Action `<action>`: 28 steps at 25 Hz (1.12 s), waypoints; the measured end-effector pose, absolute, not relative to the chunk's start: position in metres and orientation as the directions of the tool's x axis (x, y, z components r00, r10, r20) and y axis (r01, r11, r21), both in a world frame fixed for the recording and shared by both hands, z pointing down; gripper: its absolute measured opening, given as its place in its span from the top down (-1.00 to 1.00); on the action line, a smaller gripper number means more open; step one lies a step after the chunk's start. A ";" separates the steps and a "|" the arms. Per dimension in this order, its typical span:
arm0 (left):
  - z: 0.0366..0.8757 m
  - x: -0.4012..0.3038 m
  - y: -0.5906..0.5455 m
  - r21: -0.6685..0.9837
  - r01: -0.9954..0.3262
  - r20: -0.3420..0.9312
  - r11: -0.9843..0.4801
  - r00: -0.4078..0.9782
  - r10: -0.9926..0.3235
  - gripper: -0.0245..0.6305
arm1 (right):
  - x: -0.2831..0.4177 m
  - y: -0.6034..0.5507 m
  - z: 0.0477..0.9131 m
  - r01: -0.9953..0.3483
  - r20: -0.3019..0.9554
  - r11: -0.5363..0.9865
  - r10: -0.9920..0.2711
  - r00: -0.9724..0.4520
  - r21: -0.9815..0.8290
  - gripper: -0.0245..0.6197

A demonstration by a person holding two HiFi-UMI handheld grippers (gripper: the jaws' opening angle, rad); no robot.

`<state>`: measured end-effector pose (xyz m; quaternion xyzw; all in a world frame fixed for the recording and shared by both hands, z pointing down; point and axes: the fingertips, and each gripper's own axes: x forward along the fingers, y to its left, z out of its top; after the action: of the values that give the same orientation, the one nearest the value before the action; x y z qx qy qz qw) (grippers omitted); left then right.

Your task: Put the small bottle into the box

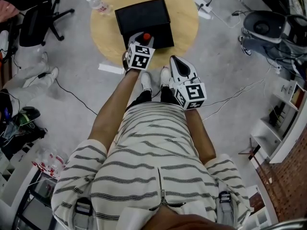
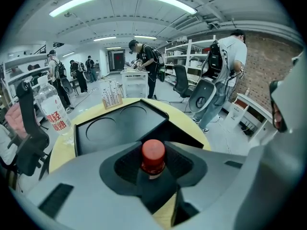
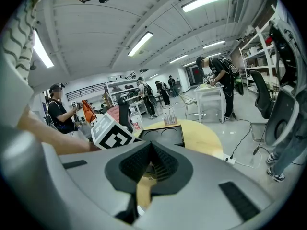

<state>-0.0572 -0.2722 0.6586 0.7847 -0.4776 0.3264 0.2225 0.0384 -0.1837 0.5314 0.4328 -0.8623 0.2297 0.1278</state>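
Note:
A small bottle with a red cap (image 2: 153,156) stands upright between the pads of my left gripper (image 2: 154,174), which is shut on it. In the head view the bottle's red cap (image 1: 147,37) shows at the near edge of the black box (image 1: 143,15), with the left gripper (image 1: 142,41) over the round wooden table (image 1: 184,13). The box's top (image 2: 120,123) shows two round recesses just beyond the bottle. My right gripper (image 1: 173,61) hangs lower and nearer the person, off the table's front edge. In the right gripper view, that gripper (image 3: 151,158) is shut with nothing in it.
A large clear water bottle with a red label (image 2: 52,110) stands on the table's left side, and a small rack (image 2: 112,97) behind the box. Office chairs (image 1: 36,18), cables (image 1: 72,96) and shelves (image 1: 283,128) ring the table. Several people stand in the room.

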 end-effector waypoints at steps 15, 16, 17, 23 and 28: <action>0.669 -0.063 -0.278 0.028 -0.902 0.744 -0.431 0.307 -0.594 0.45 | 0.037 -0.186 0.531 -0.807 0.420 0.514 -0.689 -0.591 -0.292 0.87; 0.669 -0.062 -0.278 0.028 -0.901 0.745 -0.434 0.308 -0.592 0.45 | 0.037 -0.187 0.531 -0.807 0.418 0.513 -0.690 -0.591 -0.293 0.87; 0.670 -0.061 -0.279 0.027 -0.900 0.746 -0.436 0.308 -0.590 0.45 | 0.037 -0.189 0.531 -0.807 0.417 0.513 -0.691 -0.590 -0.292 0.87; 0.671 -0.063 -0.278 0.018 -0.898 0.749 -0.439 0.303 -0.589 0.45 | 0.033 -0.187 0.533 -0.806 0.421 0.516 -0.687 -0.592 -0.291 0.87; 0.670 -0.063 -0.277 0.022 -0.900 0.749 -0.435 0.304 -0.589 0.44 | 0.032 -0.187 0.531 -0.807 0.423 0.513 -0.687 -0.591 -0.294 0.87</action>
<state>-0.0633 -0.2773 0.6702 0.7748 -0.4804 0.3427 0.2269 0.0324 -0.1873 0.5311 0.4340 -0.8603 0.2352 0.1271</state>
